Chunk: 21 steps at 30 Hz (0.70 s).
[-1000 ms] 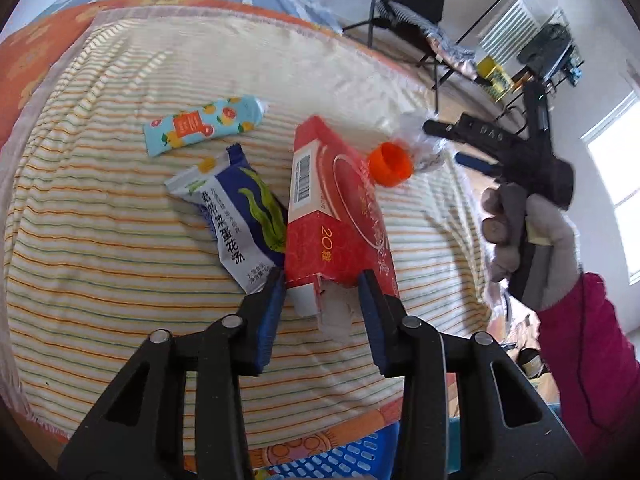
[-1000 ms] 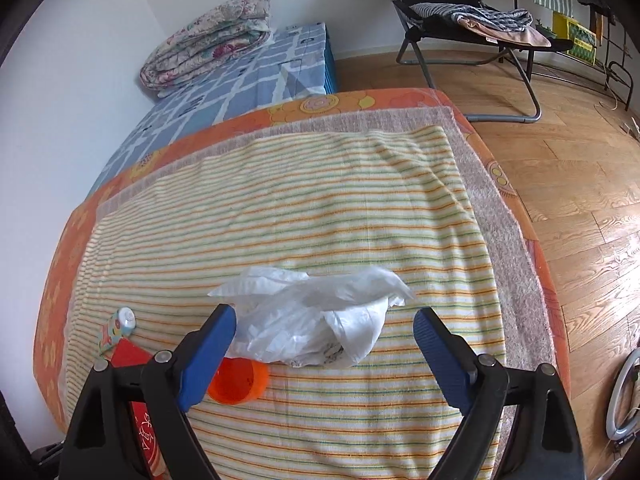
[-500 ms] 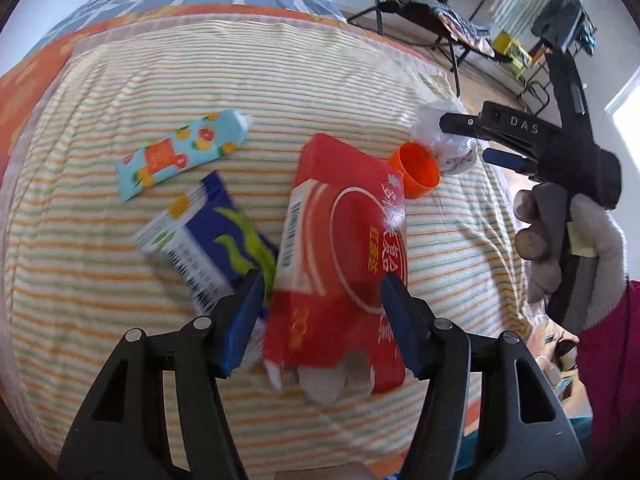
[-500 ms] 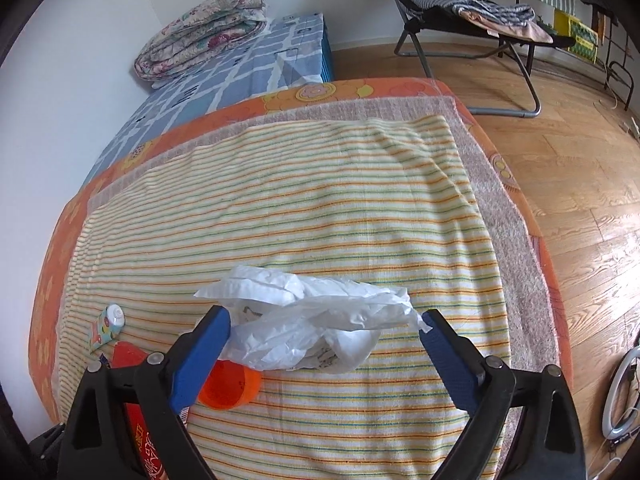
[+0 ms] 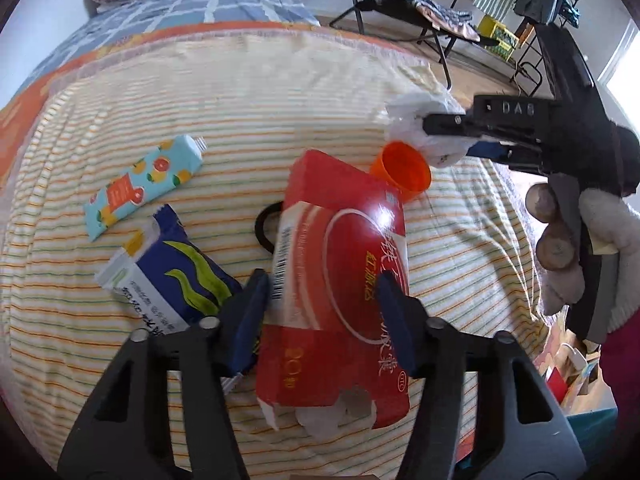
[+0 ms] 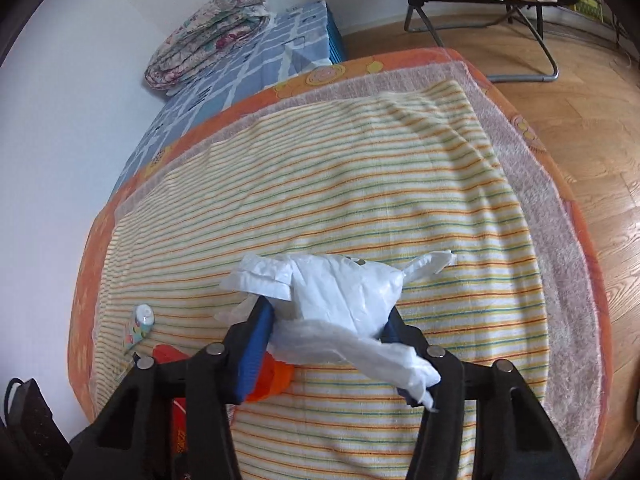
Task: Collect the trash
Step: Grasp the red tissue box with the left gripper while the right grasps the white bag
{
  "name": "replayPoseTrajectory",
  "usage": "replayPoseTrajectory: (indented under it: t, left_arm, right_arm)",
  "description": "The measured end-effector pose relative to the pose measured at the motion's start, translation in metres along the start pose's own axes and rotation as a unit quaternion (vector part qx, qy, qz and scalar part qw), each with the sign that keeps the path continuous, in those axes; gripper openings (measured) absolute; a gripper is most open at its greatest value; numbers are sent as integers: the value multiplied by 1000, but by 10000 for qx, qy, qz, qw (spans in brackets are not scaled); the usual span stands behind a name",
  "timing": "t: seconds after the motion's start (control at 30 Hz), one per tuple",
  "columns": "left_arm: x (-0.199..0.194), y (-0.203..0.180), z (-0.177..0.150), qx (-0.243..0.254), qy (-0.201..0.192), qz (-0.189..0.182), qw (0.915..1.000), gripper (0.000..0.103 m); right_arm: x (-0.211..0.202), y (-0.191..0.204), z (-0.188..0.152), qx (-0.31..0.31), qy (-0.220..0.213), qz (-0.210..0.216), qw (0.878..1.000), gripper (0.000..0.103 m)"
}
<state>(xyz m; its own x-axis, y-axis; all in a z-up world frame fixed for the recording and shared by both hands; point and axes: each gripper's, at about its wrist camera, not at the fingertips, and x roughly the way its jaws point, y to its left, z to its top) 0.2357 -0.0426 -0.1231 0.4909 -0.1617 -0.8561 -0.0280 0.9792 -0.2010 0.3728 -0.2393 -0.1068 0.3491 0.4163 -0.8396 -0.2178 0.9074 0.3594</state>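
Gripping red box [image 5: 340, 280], left claw [image 5: 320, 312] clamped on its sides, box tilted above striped blanket [image 5: 280, 100] on bed. Right claw [image 6: 328, 340] closed on white bag [image 6: 340, 300], orange cup [image 5: 400, 170] just beside. Blue packet [image 5: 176, 276] and tube [image 5: 144, 184] lie left of box.

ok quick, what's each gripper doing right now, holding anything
left gripper: tongs closed on the red carton, lifted off the striped blanket.
right gripper: tongs closed on the white plastic bag.
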Motion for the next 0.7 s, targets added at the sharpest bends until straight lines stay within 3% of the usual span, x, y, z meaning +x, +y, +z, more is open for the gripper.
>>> replayPoseTrajectory:
  t: [0.13, 0.3, 0.33, 0.53, 0.7]
  left_arm:
    - [-12, 0, 1, 11, -189, -20, 9998, 36]
    - [-31, -18, -3, 362, -417, 118, 9984, 28]
    - [-33, -24, -3, 458, -453, 147, 9978, 26]
    - [-41, -53, -15, 859, -629, 229, 9941, 24]
    - [-54, -54, -16, 795, -717, 91, 9942, 24]
  right_arm:
    - [-13, -1, -1, -45, -154, -49, 9999, 46]
    - [-34, 4, -2, -217, -387, -116, 9989, 42]
    - [-38, 4, -2, -250, -432, -136, 9987, 34]
    - [-58, 6, -7, -472, -621, -227, 9967, 32]
    - [-80, 7, -14, -629, -826, -271, 9942, 32]
